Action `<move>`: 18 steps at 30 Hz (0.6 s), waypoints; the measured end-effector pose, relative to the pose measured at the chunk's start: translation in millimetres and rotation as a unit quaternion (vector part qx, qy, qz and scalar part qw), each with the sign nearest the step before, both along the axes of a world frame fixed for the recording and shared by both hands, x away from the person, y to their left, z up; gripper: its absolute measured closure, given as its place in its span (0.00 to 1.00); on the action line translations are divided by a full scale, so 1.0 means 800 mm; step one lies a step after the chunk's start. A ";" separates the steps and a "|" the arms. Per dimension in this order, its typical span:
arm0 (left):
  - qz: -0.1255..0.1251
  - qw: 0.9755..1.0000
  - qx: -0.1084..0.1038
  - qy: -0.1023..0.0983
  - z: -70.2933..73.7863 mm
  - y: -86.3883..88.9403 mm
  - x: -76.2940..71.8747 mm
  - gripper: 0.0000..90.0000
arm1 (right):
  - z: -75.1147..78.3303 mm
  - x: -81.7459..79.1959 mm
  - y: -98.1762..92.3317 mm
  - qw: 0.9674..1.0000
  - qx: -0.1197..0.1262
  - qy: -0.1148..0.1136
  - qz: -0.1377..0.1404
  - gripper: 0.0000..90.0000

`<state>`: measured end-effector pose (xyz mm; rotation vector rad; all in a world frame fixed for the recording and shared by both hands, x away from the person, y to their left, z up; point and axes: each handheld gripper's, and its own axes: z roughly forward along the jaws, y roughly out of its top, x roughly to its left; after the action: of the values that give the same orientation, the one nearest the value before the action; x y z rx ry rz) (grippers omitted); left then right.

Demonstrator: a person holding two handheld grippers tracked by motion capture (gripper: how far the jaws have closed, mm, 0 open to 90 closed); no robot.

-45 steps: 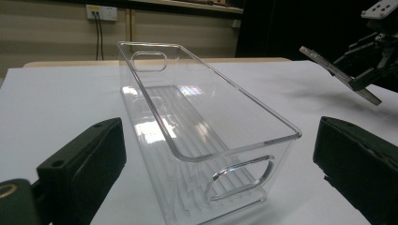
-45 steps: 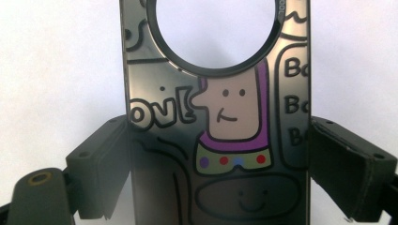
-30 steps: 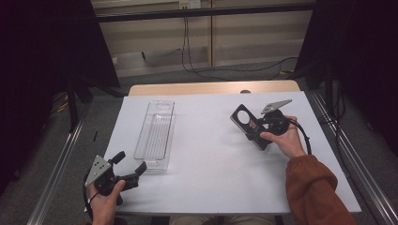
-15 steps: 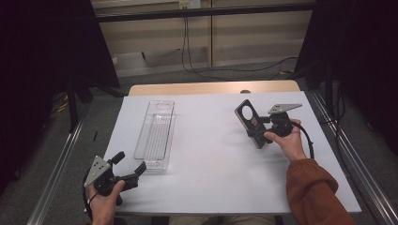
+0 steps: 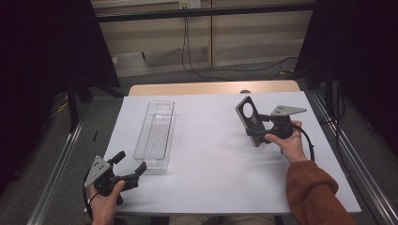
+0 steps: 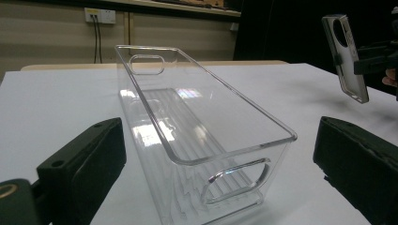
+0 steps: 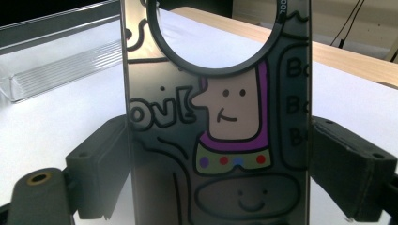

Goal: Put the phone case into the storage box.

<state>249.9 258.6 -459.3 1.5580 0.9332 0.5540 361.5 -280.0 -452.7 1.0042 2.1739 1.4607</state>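
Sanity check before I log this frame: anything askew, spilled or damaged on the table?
Nothing stands out. The clear bin sits upright and empty on the white table, no cracks visible. The right gripper holds the phone case off the table, tilted, jaws on its long sides. The left gripper is open at the bin's near end.

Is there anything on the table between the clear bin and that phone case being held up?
No. In the high view, bare white table separates the clear bin from the phone case.

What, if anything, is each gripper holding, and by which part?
The right gripper clamps a dark cartoon-printed phone case by its long side edges, lower half. The left gripper holds nothing, open before the clear plastic bin.
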 end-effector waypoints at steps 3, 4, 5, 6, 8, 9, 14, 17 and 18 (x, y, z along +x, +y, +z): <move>-0.005 1.000 0.000 -0.003 0.001 -0.001 0.000 0.03 | 0.000 -0.005 0.002 1.000 0.006 -0.005 0.006 0.13; -0.008 1.000 -0.003 -0.005 0.001 -0.002 0.000 0.03 | 0.000 -0.007 0.003 1.000 0.009 -0.007 0.006 0.13; -0.013 1.000 -0.002 -0.006 0.001 -0.002 0.000 0.03 | 0.001 -0.010 0.004 1.000 0.014 -0.012 0.004 0.13; -0.014 1.000 0.000 -0.006 0.002 -0.003 0.000 0.03 | 0.001 -0.010 0.004 1.000 0.014 -0.012 0.004 0.13; -0.019 1.000 0.005 -0.008 0.002 -0.003 0.001 0.03 | 0.002 -0.013 0.004 1.000 0.017 -0.011 0.006 0.13; -0.019 1.000 0.002 -0.009 0.002 -0.004 0.001 0.03 | 0.003 -0.015 0.004 1.000 0.019 -0.011 0.004 0.13; -0.027 1.000 0.004 -0.009 0.005 -0.008 0.002 0.03 | 0.004 -0.023 0.007 0.999 0.024 -0.016 0.018 0.13; -0.038 0.999 0.007 -0.012 0.006 -0.010 0.003 0.03 | 0.004 -0.029 0.011 0.999 0.029 -0.018 0.025 0.13; -0.043 0.999 0.007 -0.012 0.006 -0.011 0.004 0.03 | 0.004 -0.031 0.013 0.999 0.027 -0.019 0.024 0.13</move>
<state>253.1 249.8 -454.3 1.5923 0.8416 0.5188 337.0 -269.9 -449.6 0.9420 2.1559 1.5557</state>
